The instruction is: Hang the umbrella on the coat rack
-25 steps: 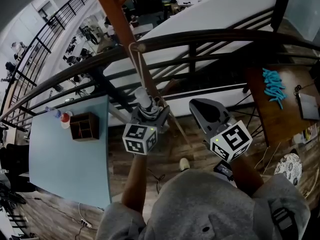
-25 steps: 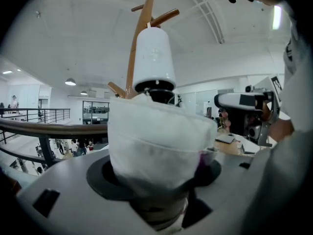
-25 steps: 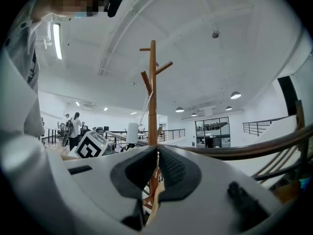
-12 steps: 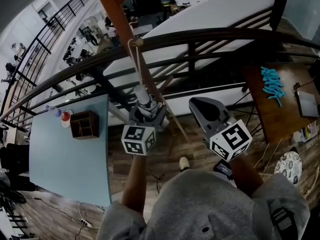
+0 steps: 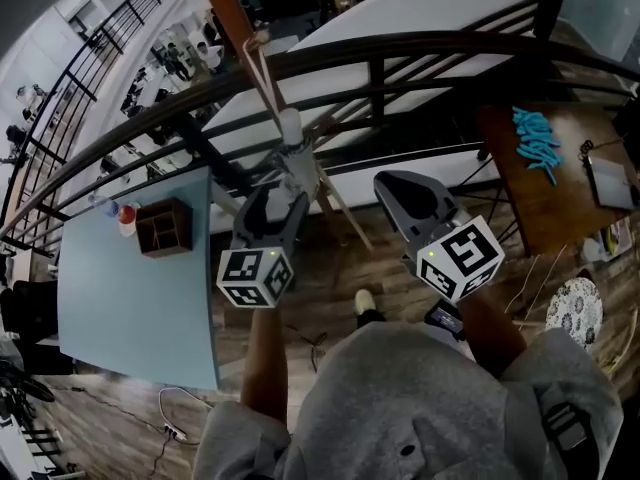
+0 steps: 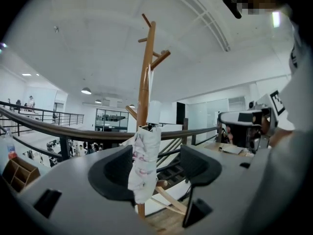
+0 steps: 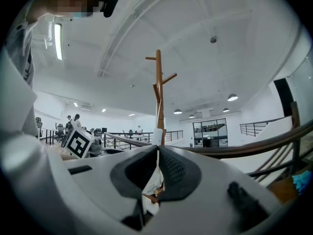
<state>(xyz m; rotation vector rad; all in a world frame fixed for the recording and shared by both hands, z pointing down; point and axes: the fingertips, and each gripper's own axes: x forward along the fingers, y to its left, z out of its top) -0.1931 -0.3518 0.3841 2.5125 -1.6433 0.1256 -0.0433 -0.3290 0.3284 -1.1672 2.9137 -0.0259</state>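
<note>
Beside the railing, our left claw stood open around the umbrella, seemingly hung on the rack; our right claw was closed, empty. A careless pull-back could unhook it.

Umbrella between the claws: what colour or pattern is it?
White with a faint pink print; the umbrella shows best in the left gripper view.

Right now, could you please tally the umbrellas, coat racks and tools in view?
Umbrella: 1
Coat rack: 1
Tools: 2, the left tool and the right tool
Total: 4
</note>
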